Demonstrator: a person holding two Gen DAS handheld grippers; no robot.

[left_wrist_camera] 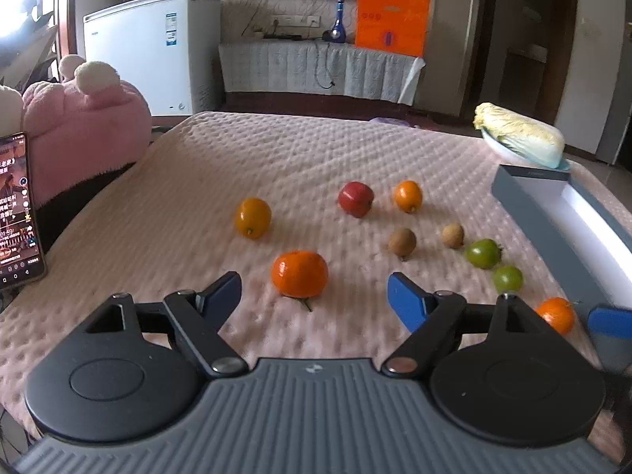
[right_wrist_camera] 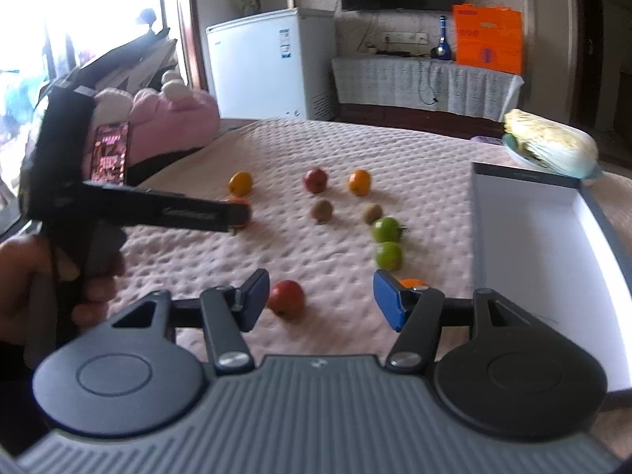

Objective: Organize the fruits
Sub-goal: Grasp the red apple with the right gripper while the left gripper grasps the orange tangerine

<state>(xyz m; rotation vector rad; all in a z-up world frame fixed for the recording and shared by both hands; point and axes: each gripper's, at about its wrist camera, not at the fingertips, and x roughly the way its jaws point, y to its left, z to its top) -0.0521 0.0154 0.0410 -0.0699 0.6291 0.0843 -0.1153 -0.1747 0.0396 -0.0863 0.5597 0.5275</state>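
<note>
Fruits lie scattered over the pink quilted bed cover (left_wrist_camera: 316,150): a round orange mandarin with a short green stalk (left_wrist_camera: 299,273) sits just ahead of the left gripper (left_wrist_camera: 314,296), whose blue-padded jaws stand wide apart with nothing between them. Farther back are a yellow-orange citrus (left_wrist_camera: 253,217), a red apple-like fruit (left_wrist_camera: 355,198) and a second small orange fruit (left_wrist_camera: 408,196); two brown kiwis (left_wrist_camera: 402,241) and two green round fruits (left_wrist_camera: 482,253) run toward the right, near a grey-walled open box with a white floor (left_wrist_camera: 553,237), which is probably where they belong. In the right wrist view the right gripper (right_wrist_camera: 322,300) is likewise spread open and holding nothing, with a small red fruit (right_wrist_camera: 287,299) just ahead of its left pad and a small orange fruit (right_wrist_camera: 410,283) peeking behind its right pad. All of these look light and fairly firm, but round and smooth-skinned, so they are likely to roll on the soft, dimpled cover or squirt out of a glancing pinch. Taking each across its widest middle, pads square on opposite sides and clear of the stalk, seems the safest hold; the kiwis and mandarins would bruise under a hard squeeze. A pale cabbage on a dish (left_wrist_camera: 521,136) sits beyond the box, apart from the fruit.
</note>
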